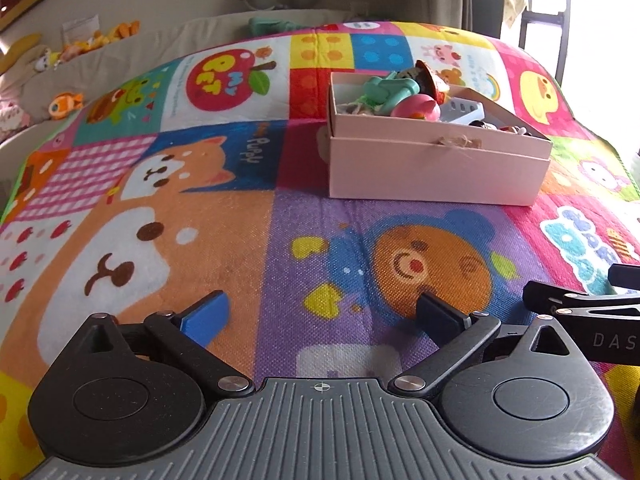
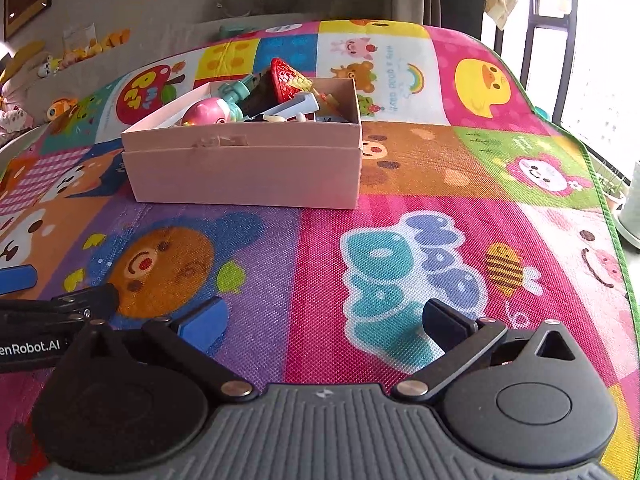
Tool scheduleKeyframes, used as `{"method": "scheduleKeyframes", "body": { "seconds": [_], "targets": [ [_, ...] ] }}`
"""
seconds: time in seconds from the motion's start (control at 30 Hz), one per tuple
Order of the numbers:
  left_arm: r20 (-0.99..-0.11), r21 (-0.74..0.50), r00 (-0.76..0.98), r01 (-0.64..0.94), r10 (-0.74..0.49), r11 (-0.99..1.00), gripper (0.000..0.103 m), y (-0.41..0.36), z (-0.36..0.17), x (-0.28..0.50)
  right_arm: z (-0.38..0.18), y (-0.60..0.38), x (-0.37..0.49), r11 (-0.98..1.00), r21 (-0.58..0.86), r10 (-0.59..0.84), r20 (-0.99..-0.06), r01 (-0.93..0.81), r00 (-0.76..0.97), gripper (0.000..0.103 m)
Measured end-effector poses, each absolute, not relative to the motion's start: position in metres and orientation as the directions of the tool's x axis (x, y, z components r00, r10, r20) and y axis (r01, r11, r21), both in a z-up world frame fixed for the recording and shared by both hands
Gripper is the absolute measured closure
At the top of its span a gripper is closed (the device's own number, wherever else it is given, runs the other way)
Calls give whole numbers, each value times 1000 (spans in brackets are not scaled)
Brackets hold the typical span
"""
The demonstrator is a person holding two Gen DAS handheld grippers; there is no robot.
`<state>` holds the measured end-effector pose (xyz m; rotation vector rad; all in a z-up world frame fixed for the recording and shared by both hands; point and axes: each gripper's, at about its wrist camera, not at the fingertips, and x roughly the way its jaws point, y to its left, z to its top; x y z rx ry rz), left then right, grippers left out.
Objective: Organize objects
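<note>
A pale pink cardboard box (image 1: 436, 168) stands on the colourful cartoon play mat (image 1: 200, 220). Several small toys lie inside it, among them a teal toy (image 1: 390, 88) and a pink round toy (image 1: 416, 106). The box also shows in the right wrist view (image 2: 248, 172), with a red cone-shaped toy (image 2: 286, 78) on top of the pile. My left gripper (image 1: 324, 316) is open and empty, low over the mat, well short of the box. My right gripper (image 2: 324, 320) is open and empty, beside the left one, which shows at that view's left edge (image 2: 52, 320).
A beige sofa (image 1: 120, 52) with plush toys (image 1: 66, 104) runs along the far left. The mat's green edge (image 2: 600, 184) lies at the right, with a bright window and dark frame (image 2: 560, 20) beyond it. Framed pictures hang on the wall.
</note>
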<state>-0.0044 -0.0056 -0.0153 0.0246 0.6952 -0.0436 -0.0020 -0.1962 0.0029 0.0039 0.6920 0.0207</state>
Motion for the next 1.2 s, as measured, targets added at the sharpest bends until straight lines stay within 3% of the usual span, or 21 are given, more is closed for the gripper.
{"method": "scheduleKeyframes", "body": {
  "seconds": [1.2],
  "targets": [
    [-641, 16, 767, 50, -28, 999, 1, -6, -15, -4, 3, -196, -2, 1000, 9, 20, -638, -18, 770, 0]
  ]
}}
